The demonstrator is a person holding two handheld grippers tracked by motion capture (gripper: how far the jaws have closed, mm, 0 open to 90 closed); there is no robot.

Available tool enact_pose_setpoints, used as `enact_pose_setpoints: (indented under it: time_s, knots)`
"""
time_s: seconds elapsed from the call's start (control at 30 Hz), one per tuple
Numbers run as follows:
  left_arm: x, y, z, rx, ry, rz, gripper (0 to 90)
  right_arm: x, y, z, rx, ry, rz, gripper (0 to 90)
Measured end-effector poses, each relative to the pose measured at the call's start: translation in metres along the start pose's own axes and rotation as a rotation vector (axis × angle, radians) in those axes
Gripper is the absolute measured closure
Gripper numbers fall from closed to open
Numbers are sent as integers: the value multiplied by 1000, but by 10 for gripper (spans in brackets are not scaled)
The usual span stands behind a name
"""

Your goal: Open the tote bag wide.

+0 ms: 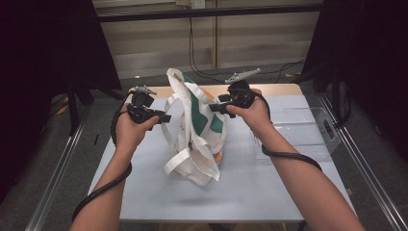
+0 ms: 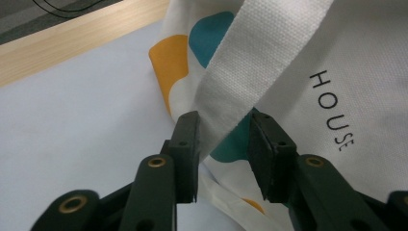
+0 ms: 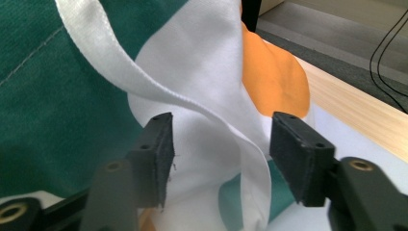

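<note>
You are flanking the tote bag [image 1: 197, 127] on the desk [image 1: 250, 187], its strap [image 2: 250, 72] passing between your left hand-held gripper's [image 2: 223, 144] parted jaws, your right hand-held gripper [image 3: 219, 159] gaping unclenched around its fabric.

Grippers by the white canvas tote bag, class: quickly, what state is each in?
Left gripper: open, jaws either side of the white woven handle strap.
Right gripper: open, holding nothing.

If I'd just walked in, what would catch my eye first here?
A white tote bag with teal and orange blobs stands crumpled mid-table. Two hand-held grippers flank it: the left gripper open around its strap, the right gripper open at its cloth edge.
</note>
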State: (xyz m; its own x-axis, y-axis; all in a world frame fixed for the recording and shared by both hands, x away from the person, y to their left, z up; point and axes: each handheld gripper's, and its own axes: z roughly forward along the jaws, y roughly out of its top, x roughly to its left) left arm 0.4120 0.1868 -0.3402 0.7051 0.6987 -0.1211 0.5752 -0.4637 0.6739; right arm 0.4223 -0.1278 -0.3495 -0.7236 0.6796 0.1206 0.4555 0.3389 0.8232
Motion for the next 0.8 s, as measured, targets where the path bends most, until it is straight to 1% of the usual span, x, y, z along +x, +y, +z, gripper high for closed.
enact_pose_setpoints:
  time_s: [0.03, 0.07, 0.1, 0.13, 0.17, 0.2, 0.23, 0.27, 0.3, 0.33, 0.37, 0.47, 0.5, 0.53, 0.57, 0.67, 0.73, 0.8]
  knots:
    - [-1, 0, 1, -9, 4, -8, 660, 0, 1, 1, -2, -6, -2, 391]
    - [-2, 0, 2, -11, -3, -12, 671, 1, 2, 3, -9, -5, -5, 397]
    - [-2, 1, 1, -6, 2, -5, 688, 2, 3, 5, -9, 9, -7, 406]
    - [-1, 1, 1, -6, 4, -1, 729, 4, 4, 7, -22, 28, -16, 484]
    - [-2, 2, 1, -14, -8, -5, 750, 4, 4, 8, -24, 51, -18, 539]
    - [-2, 2, 1, -14, -8, -5, 763, 4, 4, 8, -24, 51, -18, 539]
    - [-2, 2, 1, -12, -6, -3, 763, 6, 4, 9, -20, 48, -28, 594]
    - [-2, 2, 1, -7, -4, 3, 775, 6, 4, 9, -18, 47, -39, 705]
    - [-3, 2, 1, 2, 7, 12, 814, 6, 3, 9, 1, 70, -31, 816]
    - [-3, 2, 1, 2, 7, 12, 834, 6, 3, 9, 1, 70, -31, 816]
    - [-2, 2, 2, 0, -5, 8, 847, 4, 2, 8, 7, 73, -19, 867]
    - [0, 2, 2, 14, -4, 11, 876, 2, -1, 6, 10, 60, -9, 880]
    - [2, 2, 3, 15, 0, -8, 879, -2, -3, 3, 11, 61, 12, 881]
    - [2, 2, 3, 15, 0, -8, 880, -2, -3, 3, 11, 61, 12, 881]
    - [3, 1, 4, 12, 4, -16, 881, -6, -6, 0, 13, 46, 20, 882]
    - [2, 2, 4, 16, 4, -11, 882, -9, -10, -3, 18, 41, 32, 882]
    - [1, 2, 4, 29, 4, -1, 883, -11, -12, -4, 20, 27, 45, 883]
    - [2, 2, 3, 30, 3, -3, 883, -12, -13, -4, 19, 30, 49, 884]
